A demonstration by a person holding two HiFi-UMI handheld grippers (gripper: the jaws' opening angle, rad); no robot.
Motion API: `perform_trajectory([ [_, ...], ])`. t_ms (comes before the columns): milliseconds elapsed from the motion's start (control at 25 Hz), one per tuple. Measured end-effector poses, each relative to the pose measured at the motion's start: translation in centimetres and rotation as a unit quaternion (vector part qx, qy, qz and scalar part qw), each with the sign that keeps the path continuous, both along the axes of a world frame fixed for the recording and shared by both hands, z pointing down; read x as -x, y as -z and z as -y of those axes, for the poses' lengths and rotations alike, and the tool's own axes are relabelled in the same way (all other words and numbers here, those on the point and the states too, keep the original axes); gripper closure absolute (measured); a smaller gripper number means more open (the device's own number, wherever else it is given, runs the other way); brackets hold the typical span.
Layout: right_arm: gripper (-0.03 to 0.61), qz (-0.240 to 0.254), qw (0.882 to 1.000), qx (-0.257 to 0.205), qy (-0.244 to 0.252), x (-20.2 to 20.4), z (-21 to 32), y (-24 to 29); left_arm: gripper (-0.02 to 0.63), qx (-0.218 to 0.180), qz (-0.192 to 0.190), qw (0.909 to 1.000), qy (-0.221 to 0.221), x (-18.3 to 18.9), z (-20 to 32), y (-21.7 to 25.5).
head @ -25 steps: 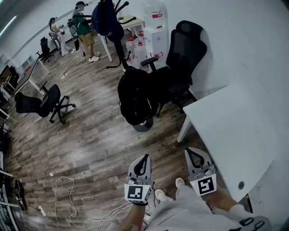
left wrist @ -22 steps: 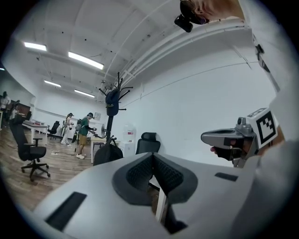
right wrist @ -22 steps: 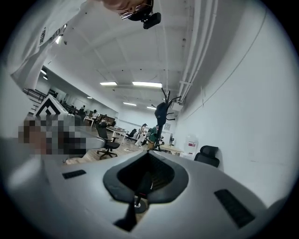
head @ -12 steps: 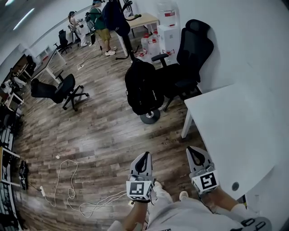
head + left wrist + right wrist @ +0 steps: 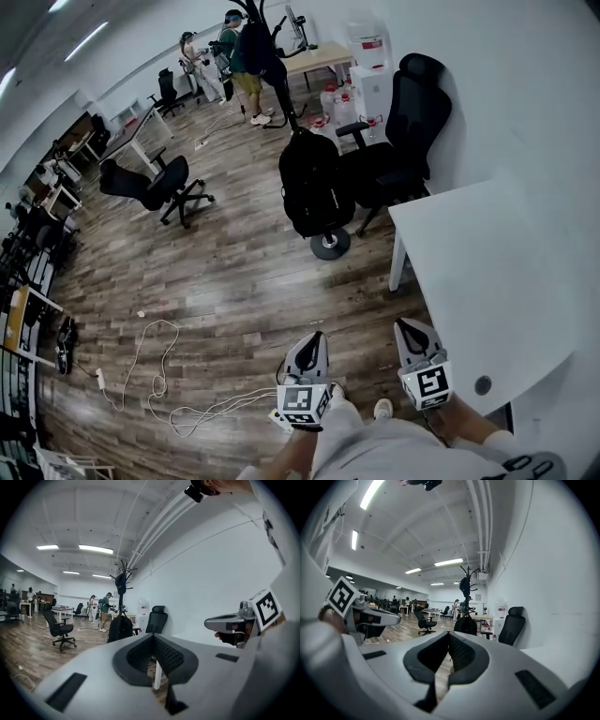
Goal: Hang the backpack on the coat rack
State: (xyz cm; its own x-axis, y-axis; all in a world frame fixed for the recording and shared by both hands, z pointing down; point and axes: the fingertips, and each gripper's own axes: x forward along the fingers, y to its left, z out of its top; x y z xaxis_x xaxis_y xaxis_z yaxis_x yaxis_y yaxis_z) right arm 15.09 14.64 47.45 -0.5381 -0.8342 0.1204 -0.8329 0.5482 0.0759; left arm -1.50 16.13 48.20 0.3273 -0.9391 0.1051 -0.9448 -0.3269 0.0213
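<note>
The black backpack [image 5: 317, 183] stands upright on a round-based stool [image 5: 330, 246] in front of a black office chair [image 5: 405, 131]. The coat rack [image 5: 277, 70] stands behind it, far off, with a dark bag [image 5: 255, 45] hanging on it. My left gripper [image 5: 313, 337] and right gripper [image 5: 411, 325] are side by side low in the head view, well short of the backpack, both shut and empty. From the left gripper [image 5: 153, 637] the backpack [image 5: 120, 628] and the rack [image 5: 122, 581] lie ahead. The right gripper [image 5: 449, 634] also faces the backpack [image 5: 465, 625].
A white table [image 5: 487, 272] is at my right. A second office chair [image 5: 155, 183] stands out on the wooden floor at the left, and white cables [image 5: 155, 375] lie near my feet. Two people [image 5: 239, 56] stand by the rack. A water dispenser [image 5: 372, 61] is against the wall.
The head view has swung: the backpack, chair and coat rack now sit further right, and more floor shows at the left. Both grippers have dropped slightly in the frame and stay shut.
</note>
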Motion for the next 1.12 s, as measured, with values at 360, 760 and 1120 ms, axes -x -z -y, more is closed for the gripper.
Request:
perform_trajectory([
  [360,0.564,0.036,0.999,0.025,0.000,0.3,-3.2,0.5,0.606,-0.011,0.002,0.9998,-0.014,0.8,-2.5,1.3],
  [760,0.565,0.076,0.995,0.057,-0.025,1.5,-3.7,0.9,0.605,-0.011,-0.004,0.9996,-0.026,2.9,-3.8,1.8],
  [1120,0.565,0.068,0.996,0.051,-0.011,3.0,-4.4,1.4,0.605,-0.014,0.000,0.9993,-0.036,3.2,-4.0,1.9],
])
